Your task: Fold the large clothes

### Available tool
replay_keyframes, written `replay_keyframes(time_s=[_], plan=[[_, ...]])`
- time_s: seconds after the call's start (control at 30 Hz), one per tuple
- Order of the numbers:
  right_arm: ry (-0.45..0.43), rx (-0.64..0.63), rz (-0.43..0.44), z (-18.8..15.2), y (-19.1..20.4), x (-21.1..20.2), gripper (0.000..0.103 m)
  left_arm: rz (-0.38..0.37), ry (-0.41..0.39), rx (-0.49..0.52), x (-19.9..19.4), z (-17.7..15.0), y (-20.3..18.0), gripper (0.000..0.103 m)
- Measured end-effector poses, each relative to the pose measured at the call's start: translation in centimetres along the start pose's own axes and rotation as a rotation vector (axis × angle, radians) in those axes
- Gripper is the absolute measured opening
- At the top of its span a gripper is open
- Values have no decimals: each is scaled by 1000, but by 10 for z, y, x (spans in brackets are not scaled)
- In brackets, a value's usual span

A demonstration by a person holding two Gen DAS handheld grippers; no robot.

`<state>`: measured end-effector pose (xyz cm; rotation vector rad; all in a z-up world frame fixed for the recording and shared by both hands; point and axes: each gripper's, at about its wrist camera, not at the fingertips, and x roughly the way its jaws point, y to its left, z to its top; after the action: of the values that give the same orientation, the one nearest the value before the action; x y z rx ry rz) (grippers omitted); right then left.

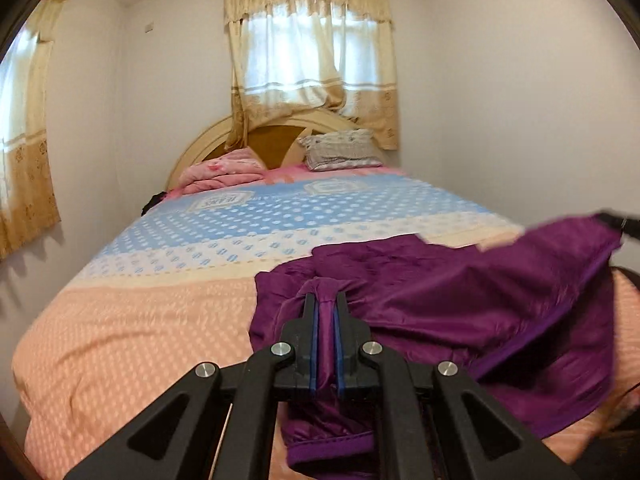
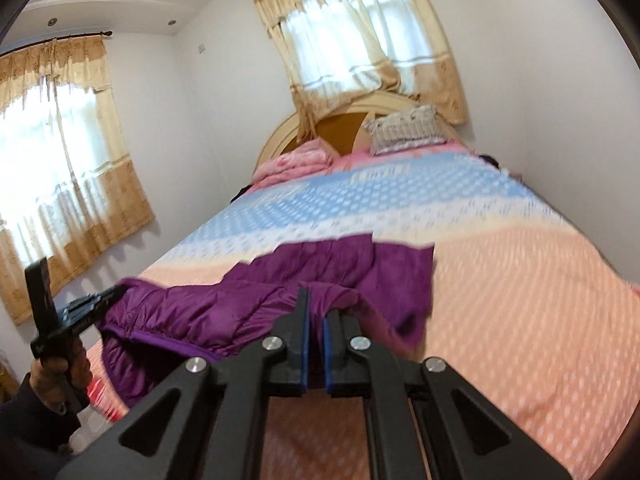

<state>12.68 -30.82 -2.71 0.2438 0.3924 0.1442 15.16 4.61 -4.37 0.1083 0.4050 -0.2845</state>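
Only our right wrist view shows the hand gripping the left gripper. Both it and our right gripper pinch the purple jacket, stretched 9 to 3 o'clock across the bed.

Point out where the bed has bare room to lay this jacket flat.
Free: the peach stretch of bedspread left of the purple jacket, and the blue-white band between it and the pillow. Crowded: the head end, with the folded pink blanket.
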Motion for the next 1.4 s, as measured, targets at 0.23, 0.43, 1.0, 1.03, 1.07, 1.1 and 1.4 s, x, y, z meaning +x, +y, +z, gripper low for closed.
replay_keyframes(time_s=[0.23,0.43,1.0,1.03,1.07,1.1,1.4], plan=[[26,108,-72,29,-44,137,7,-40,0,-67,118,11,24,18],[89,145,-157,24,-78,202,7,145,-78,-160,167,27,49,93],[141,146,-301,44,-84,257,72,442,170,-264,261,26,73,93],[128,108,-303,44,-73,249,72,427,139,-263,252,31,68,93],[114,80,-284,44,-61,242,72,404,110,-256,241,36,61,93],[119,54,-265,41,-50,238,72,381,94,-243,235,42,54,93],[429,-129,-246,10,-3,328,58,467,165,142,301,24,-23,93]])
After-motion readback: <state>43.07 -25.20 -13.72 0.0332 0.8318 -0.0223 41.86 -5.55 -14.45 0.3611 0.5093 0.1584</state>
